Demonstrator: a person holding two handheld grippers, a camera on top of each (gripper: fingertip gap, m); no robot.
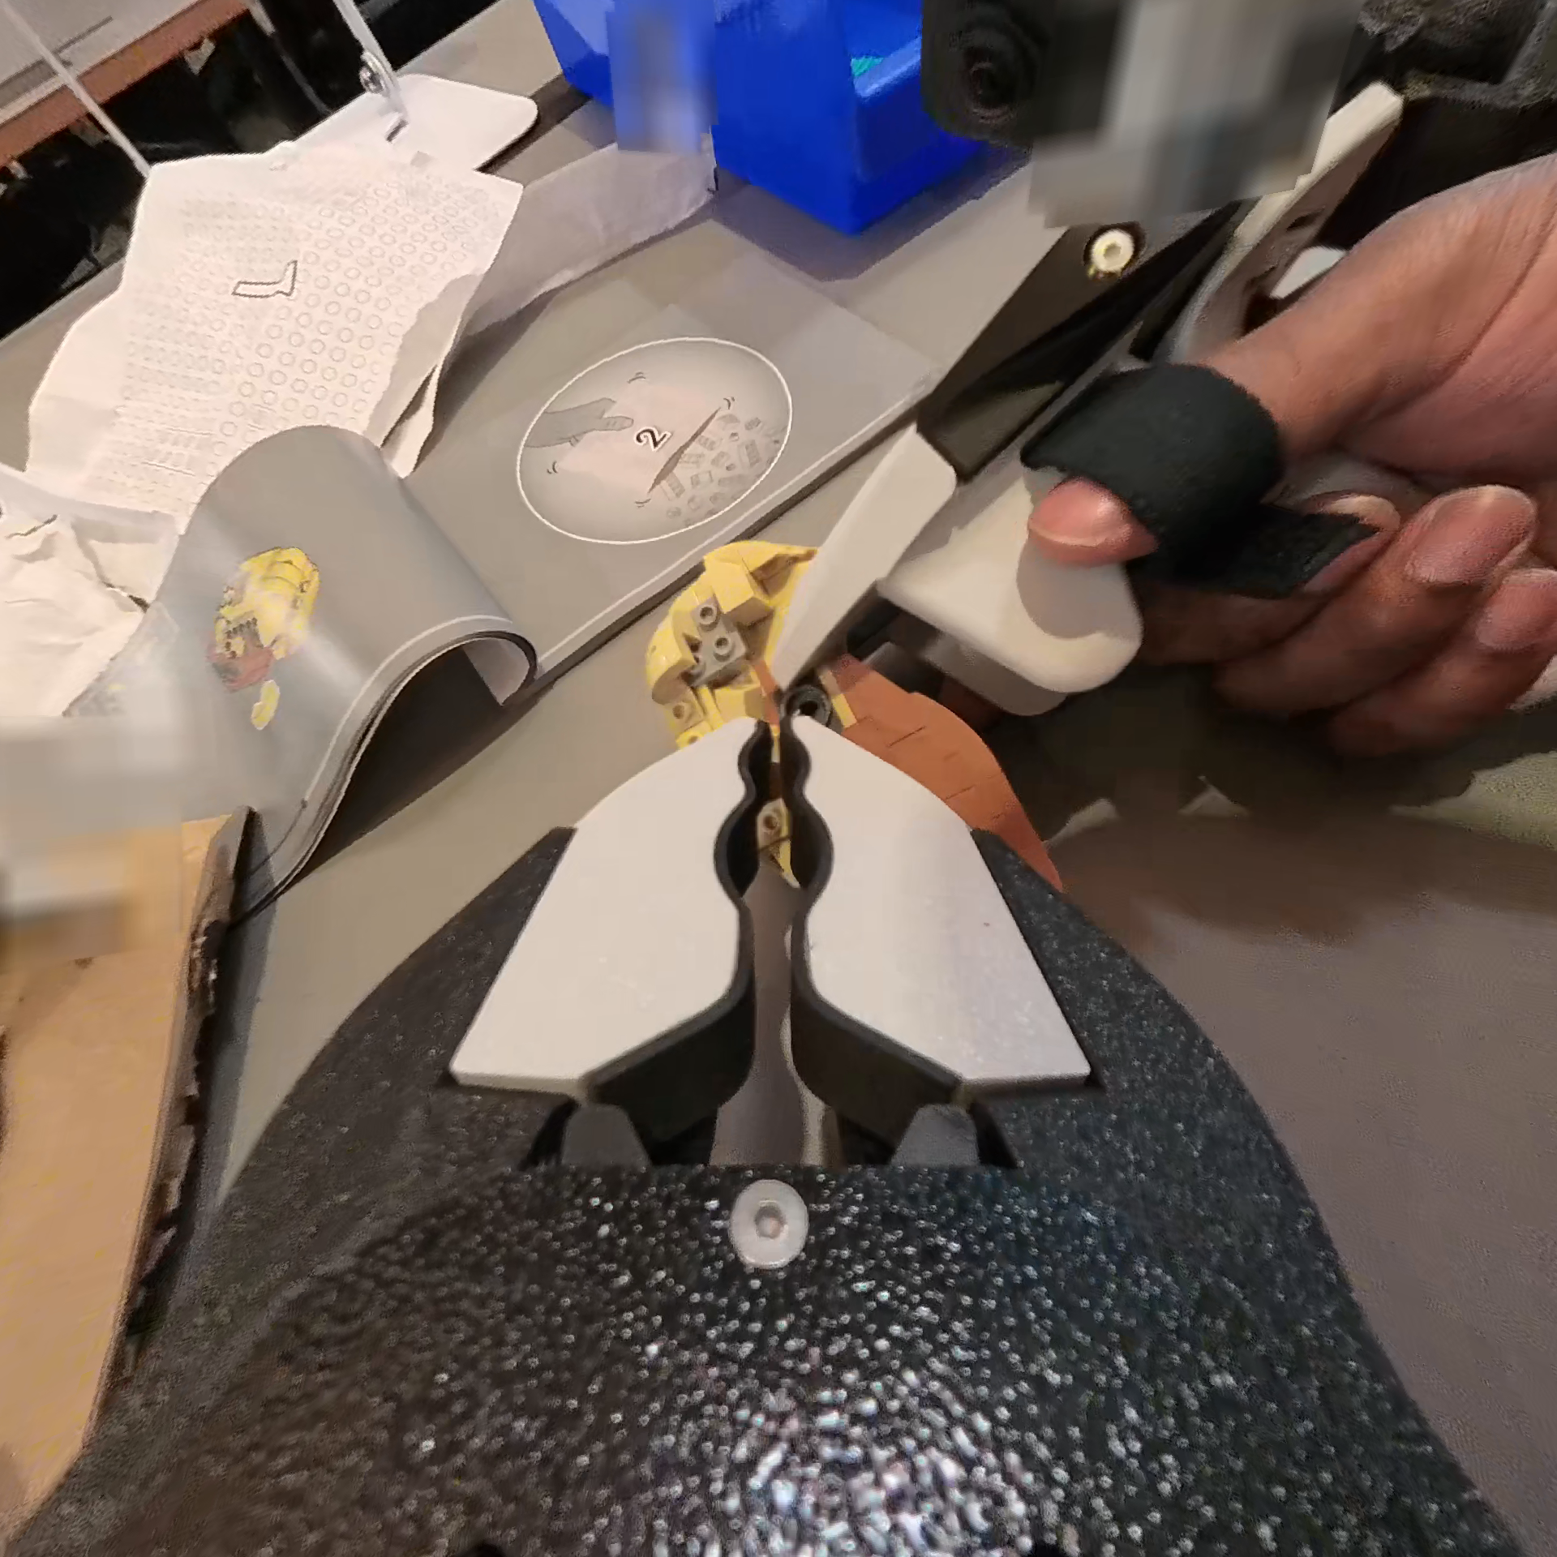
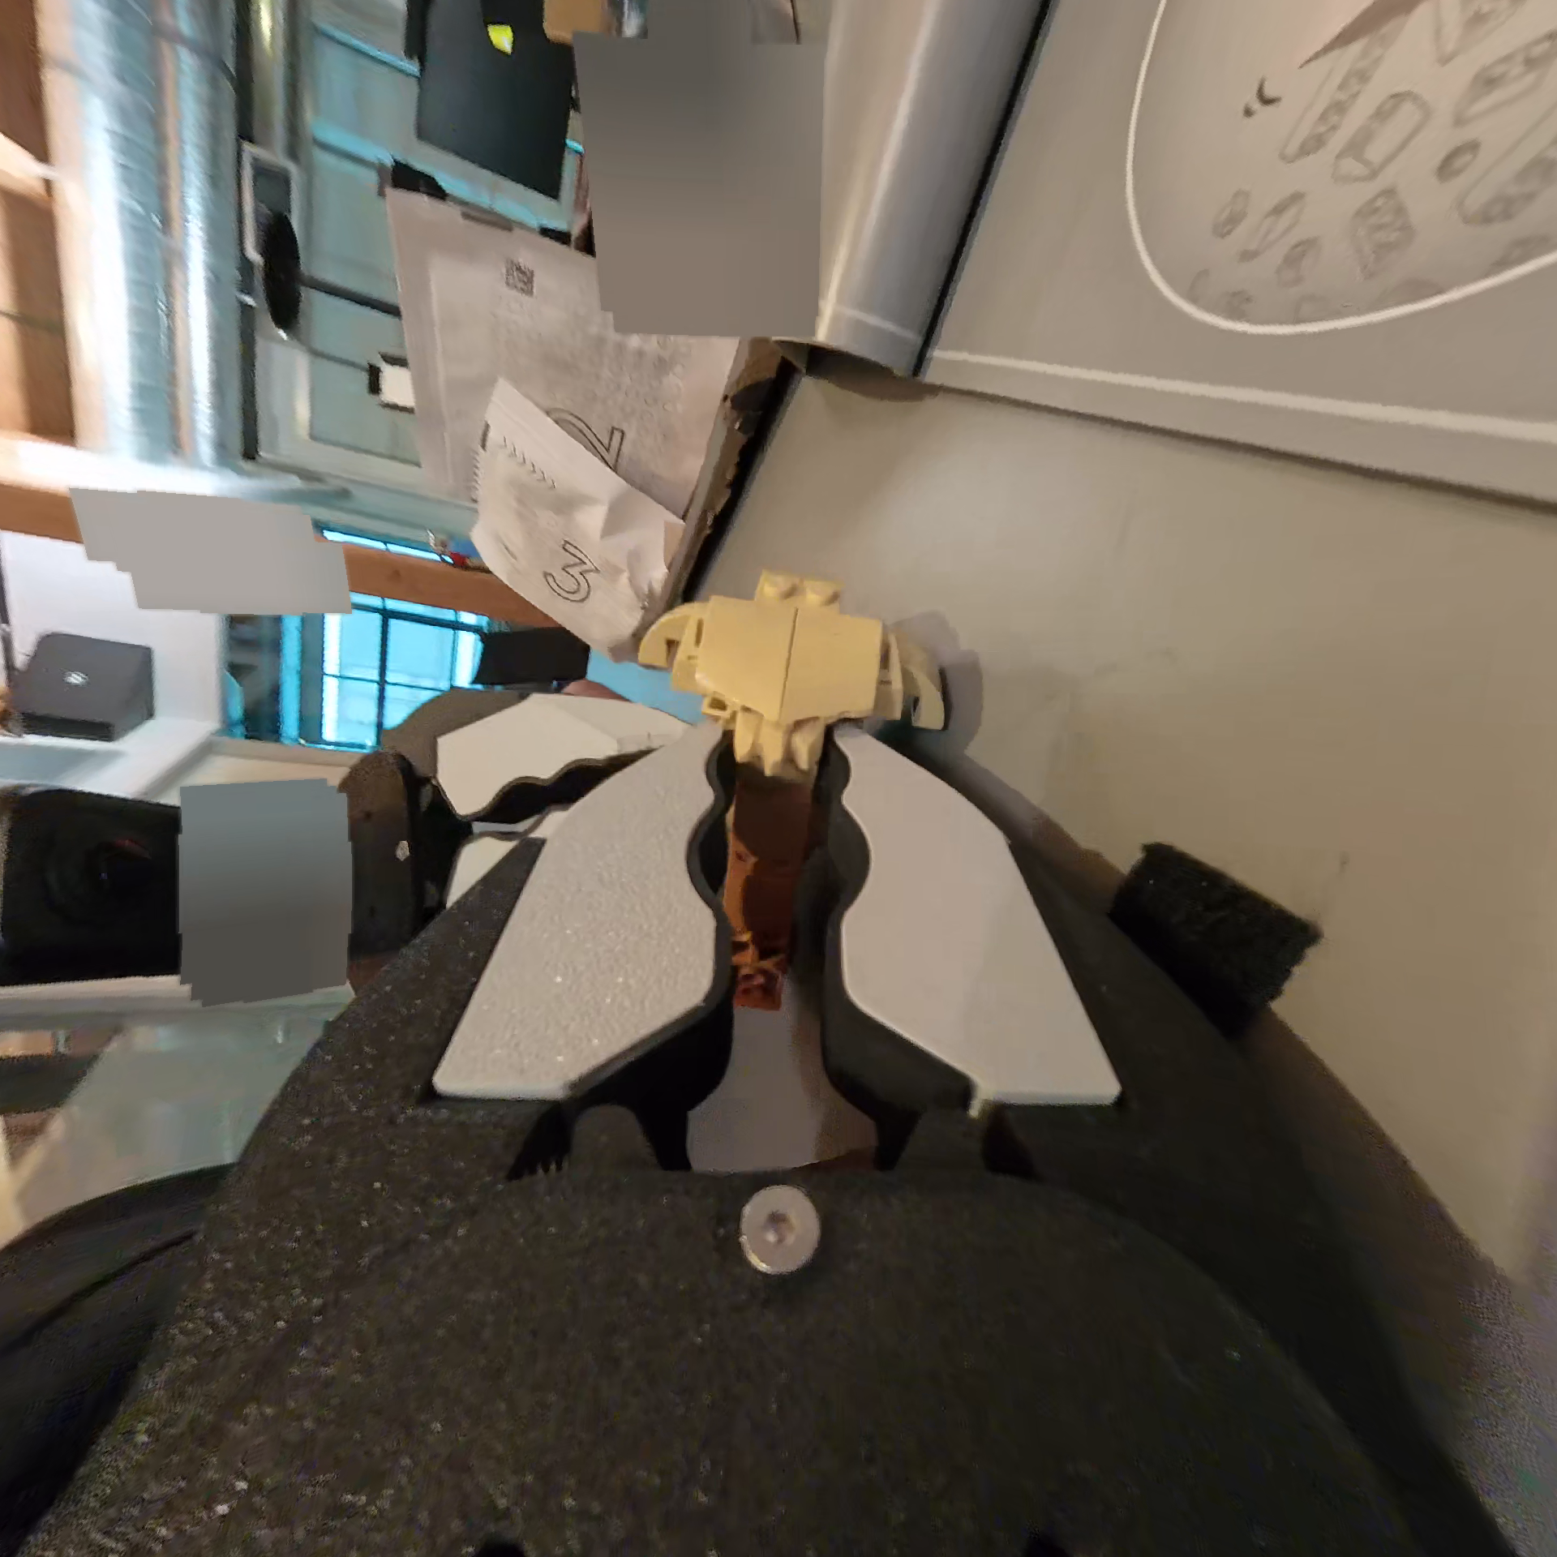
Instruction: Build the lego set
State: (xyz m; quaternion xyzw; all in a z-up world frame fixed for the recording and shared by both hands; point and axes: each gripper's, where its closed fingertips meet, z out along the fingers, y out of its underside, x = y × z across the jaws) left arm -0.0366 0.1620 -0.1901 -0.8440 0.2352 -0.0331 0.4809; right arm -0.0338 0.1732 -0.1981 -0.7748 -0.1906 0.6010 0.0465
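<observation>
Pinching the brown stem of a yellow-and-brown brick model (image 2: pixel 788 674), the right gripper (image 2: pixel 775 758) holds it above the grey table (image 2: pixel 1095 632) — the left gripper (image 1: pixel 779 741), jaws pressed together, nips its thin edge. Printed booklet (image 1: pixel 657 438) and numbered paper bags (image 2: pixel 581 548) lie near.

Brick model (image 1: pixel 716 632) between both claws, on the tabletop (image 1: pixel 1264 969) – open booklet (image 1: pixel 505 522) behind it, bin (image 1: pixel 800 109) at far edge.

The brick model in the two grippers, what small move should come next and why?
Probably hold the right gripper steady: it clamps the brick model by its brown part, while the left gripper, nearly shut, sits right at the yellow-brown joint, so any shift may misalign them.
</observation>
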